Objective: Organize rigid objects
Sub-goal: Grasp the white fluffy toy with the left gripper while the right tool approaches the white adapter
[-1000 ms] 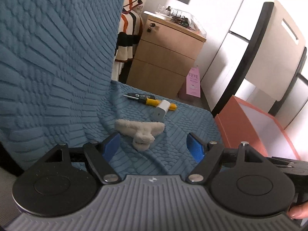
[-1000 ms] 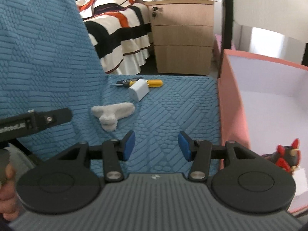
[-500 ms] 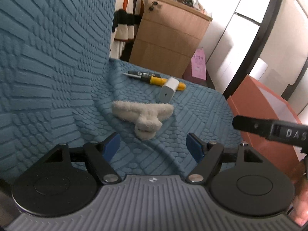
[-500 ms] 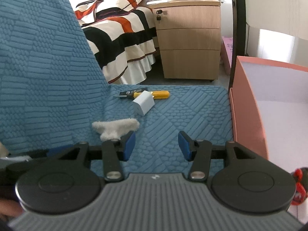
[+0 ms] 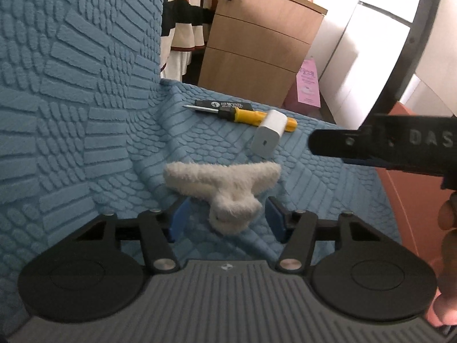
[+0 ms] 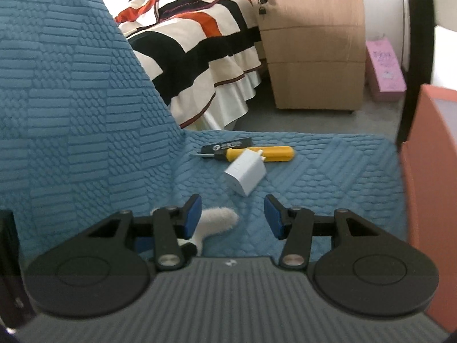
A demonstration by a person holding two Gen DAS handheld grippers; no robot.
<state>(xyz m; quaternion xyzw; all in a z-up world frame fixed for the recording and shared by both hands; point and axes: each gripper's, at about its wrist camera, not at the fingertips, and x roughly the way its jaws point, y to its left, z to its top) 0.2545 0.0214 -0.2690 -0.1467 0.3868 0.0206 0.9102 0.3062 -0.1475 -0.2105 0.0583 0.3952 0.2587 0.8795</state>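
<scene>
Your left tongs (image 5: 225, 220) are released, straddling the fuzzy clip (image 5: 225, 188) on the blue seat (image 5: 314, 183), lined up to grasp it. Your right tongs (image 6: 232, 214), also released, face the charger (image 6: 245, 174) beside the screwdriver (image 6: 257, 153); box (image 6: 428, 171) waits alongside.

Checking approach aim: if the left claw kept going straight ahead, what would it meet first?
The fluffy white hair clip, already lying between the open left claw fingertips on the blue cover; depth is somewhat uncertain.

Blue textured cover (image 5: 85, 114), white fluffy clip (image 5: 225, 188) — yellow-handled screwdriver (image 6: 257, 153)
</scene>
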